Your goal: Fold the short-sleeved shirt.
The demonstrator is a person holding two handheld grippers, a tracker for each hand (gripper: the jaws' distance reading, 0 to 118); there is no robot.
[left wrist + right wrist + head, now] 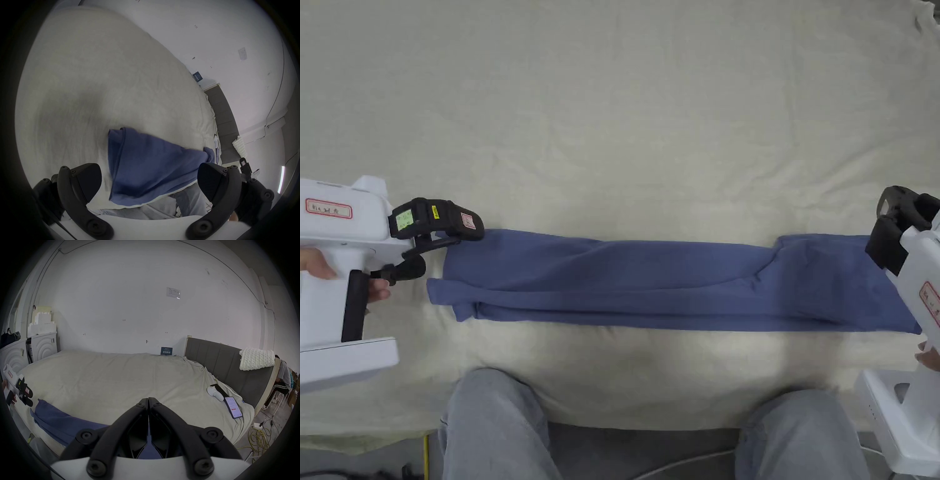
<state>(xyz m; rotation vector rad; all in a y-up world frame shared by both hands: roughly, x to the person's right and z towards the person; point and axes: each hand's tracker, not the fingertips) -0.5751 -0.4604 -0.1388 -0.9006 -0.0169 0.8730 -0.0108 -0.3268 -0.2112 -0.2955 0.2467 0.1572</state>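
A blue short-sleeved shirt lies folded into a long narrow strip across the near part of the cream bed sheet. My left gripper hovers at the strip's left end, open, one jaw over the far corner and one off the cloth. In the left gripper view the shirt lies between and beyond the wide-apart jaws of the left gripper. My right gripper sits over the strip's far right corner. In its own view the right gripper is shut, nothing between the tips, with the shirt below.
The person's knees press against the bed's near edge. At the bed's right end lie a lit phone and a white object by a grey headboard. A knitted blanket drapes it. Yellow cable lies on the floor.
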